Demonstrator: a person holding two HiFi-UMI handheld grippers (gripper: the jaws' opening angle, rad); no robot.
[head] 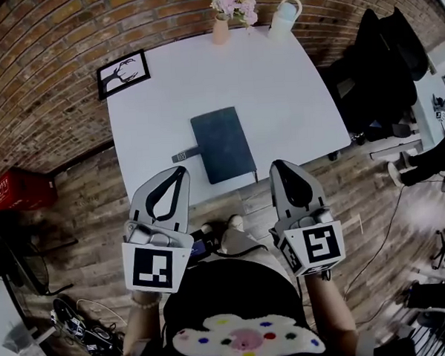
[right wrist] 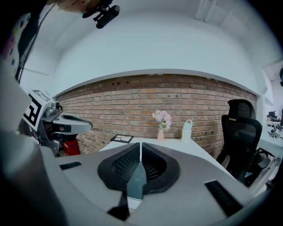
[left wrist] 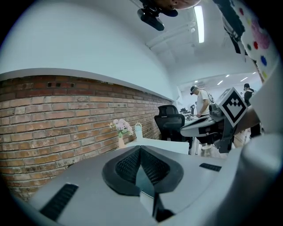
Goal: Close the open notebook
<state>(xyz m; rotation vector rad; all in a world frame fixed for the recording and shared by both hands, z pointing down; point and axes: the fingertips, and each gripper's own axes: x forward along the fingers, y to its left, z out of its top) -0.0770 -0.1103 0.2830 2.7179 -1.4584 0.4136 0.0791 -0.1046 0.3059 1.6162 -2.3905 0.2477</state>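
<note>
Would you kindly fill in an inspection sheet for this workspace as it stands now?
Surface: white table, mostly bare.
Job's things: dark notebook lies closed near the front edge; a small dark piece lies against its left edge.
Clutter: framed picture at the far left corner; flower vase and white bottle at the far edge.
Grippers: left gripper and right gripper both shut, empty, held up near the front edge.
Cables: cable across the floor at right; tangle at lower left.
Surroundings: brick wall, wooden floor, red crate, chair with dark clothes.
</note>
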